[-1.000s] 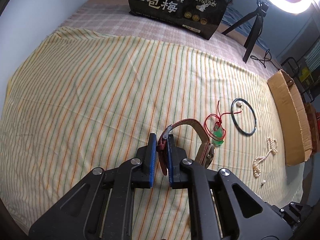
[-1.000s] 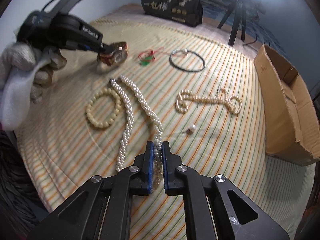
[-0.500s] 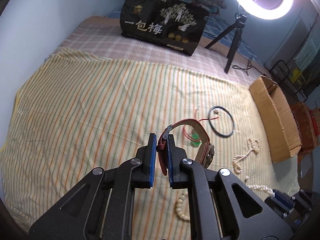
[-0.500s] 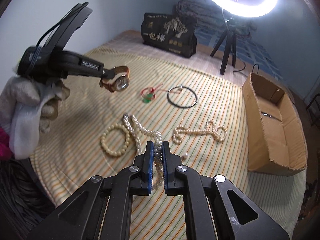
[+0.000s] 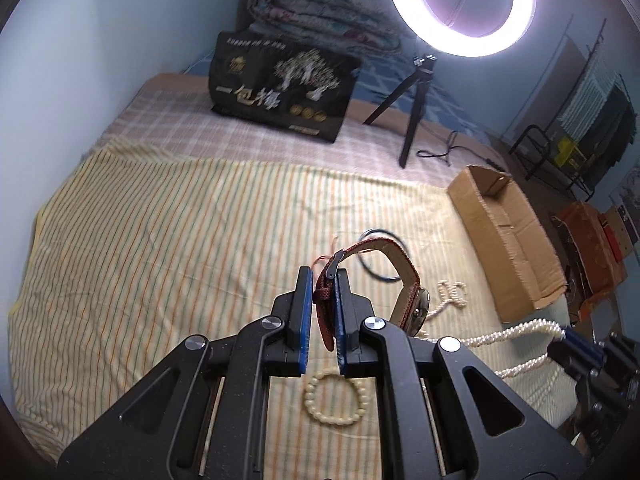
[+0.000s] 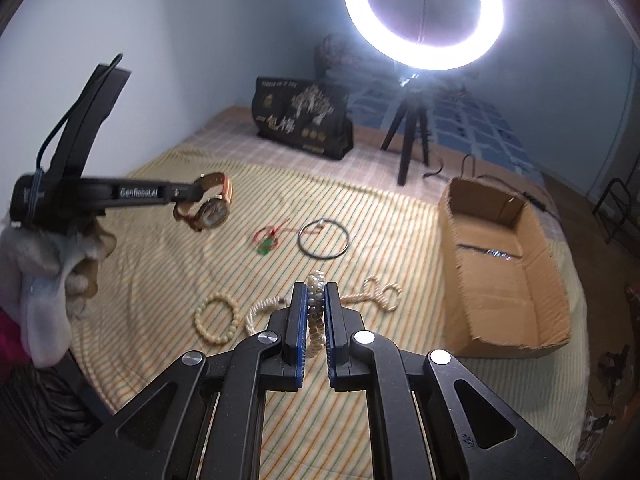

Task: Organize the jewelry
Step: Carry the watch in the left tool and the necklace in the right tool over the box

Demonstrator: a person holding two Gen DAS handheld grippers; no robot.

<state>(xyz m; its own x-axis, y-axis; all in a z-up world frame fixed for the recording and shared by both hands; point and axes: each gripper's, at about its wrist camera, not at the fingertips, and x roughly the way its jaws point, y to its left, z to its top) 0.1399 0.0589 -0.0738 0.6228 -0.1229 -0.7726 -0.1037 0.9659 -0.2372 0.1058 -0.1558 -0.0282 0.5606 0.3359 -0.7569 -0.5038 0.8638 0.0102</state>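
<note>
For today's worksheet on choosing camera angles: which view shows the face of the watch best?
The right wrist view. There the watch hangs in the air from the left tongs, its dial turned toward the camera. In the left wrist view the strap loops out of those tongs and the watch case is seen only edge-on, so the dial is hidden.

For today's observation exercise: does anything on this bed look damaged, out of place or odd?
The cardboard box looks damaged: its near edge is torn and ragged. Jewelry lies scattered loose on the striped cloth: a bead bracelet, a dark bangle and a green pendant.
</note>
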